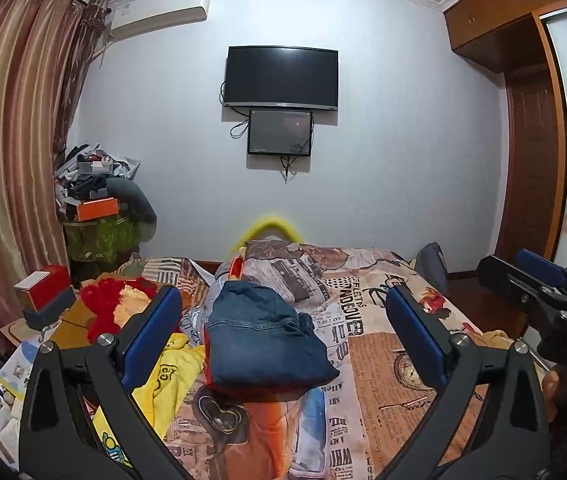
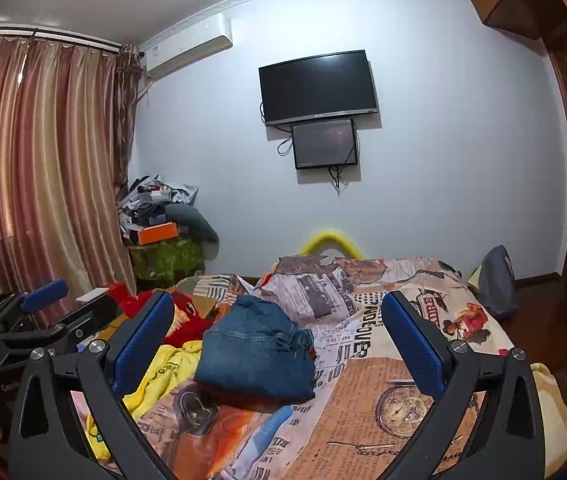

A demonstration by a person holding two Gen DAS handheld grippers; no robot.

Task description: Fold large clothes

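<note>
Bed (image 1: 383, 360) rumpled; folded jeans (image 1: 263, 344) hiding underlayer

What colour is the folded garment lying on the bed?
Dark blue denim: the folded garment shows best in the right wrist view.

Left wrist view: camera sits behind left gripper (image 1: 283, 336), above near end of bed (image 1: 395, 380), facing along bed toward far wall with television (image 1: 281, 78). Right wrist view: camera behind right gripper (image 2: 279, 340), same heading, set slightly rightward, similar height. Shared field: bed, folded jeans (image 1: 267, 344) mid-frame between fingers, television, curtain (image 1: 7, 120). Each view catches other gripper at its edge.
</note>
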